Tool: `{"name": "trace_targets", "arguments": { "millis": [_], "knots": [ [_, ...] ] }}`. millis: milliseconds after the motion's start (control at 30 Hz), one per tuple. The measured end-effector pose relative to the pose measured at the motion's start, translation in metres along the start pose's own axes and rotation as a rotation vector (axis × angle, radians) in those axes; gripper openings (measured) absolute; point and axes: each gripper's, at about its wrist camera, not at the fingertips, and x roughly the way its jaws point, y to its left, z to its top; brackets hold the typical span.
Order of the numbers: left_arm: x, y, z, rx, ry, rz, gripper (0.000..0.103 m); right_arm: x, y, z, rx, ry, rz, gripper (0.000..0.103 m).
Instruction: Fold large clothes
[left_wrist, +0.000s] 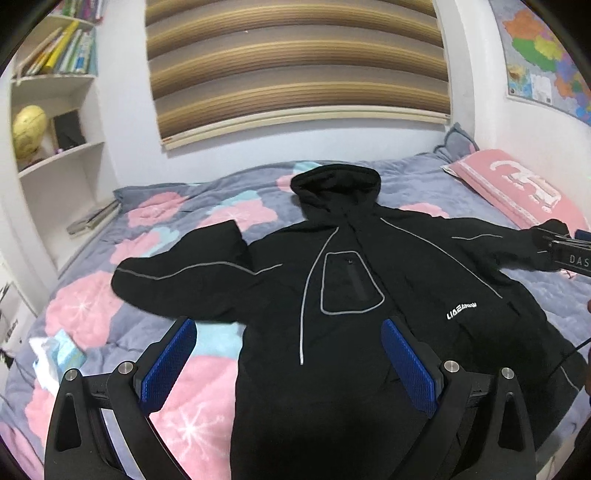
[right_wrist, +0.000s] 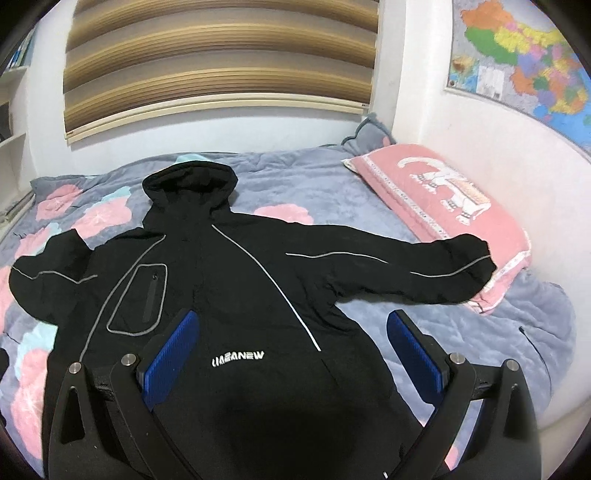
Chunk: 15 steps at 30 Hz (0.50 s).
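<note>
A black hooded jacket (left_wrist: 369, 295) with grey piping lies spread front-up on the bed, hood toward the wall; it also shows in the right wrist view (right_wrist: 240, 295). Its left sleeve (left_wrist: 177, 273) bends back on itself. Its right sleeve (right_wrist: 424, 266) stretches out, the cuff resting on the pink pillow (right_wrist: 461, 206). My left gripper (left_wrist: 288, 328) is open and empty above the jacket's lower left part. My right gripper (right_wrist: 293, 321) is open and empty above the lower right part. The right gripper's body (left_wrist: 569, 251) shows at the left wrist view's right edge.
The bed has a grey quilt (left_wrist: 184, 406) with pink and blue flowers. A tissue pack (left_wrist: 59, 354) lies near its left edge. White bookshelves (left_wrist: 55, 110) stand at the left. A window blind (left_wrist: 295, 74) and a wall map (right_wrist: 517, 62) are behind.
</note>
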Motion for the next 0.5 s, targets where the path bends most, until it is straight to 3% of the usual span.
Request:
{"name": "trace_targets", "arguments": {
  "millis": [133, 300, 500],
  "knots": [
    [-0.029, -0.004, -0.02, -0.046, -0.012, -0.019, 0.1, -0.024, -0.013, -0.022, 0.018, -0.006, -0.011, 0.102],
    [-0.08, -0.019, -0.034, -0.037, -0.036, 0.028, 0.1, -0.065, -0.03, -0.043, -0.008, -0.02, 0.018, 0.102],
    [-0.126, -0.033, -0.046, -0.064, -0.062, -0.011, 0.1, -0.112, -0.049, -0.057, -0.024, -0.061, 0.047, 0.103]
  ]
}}
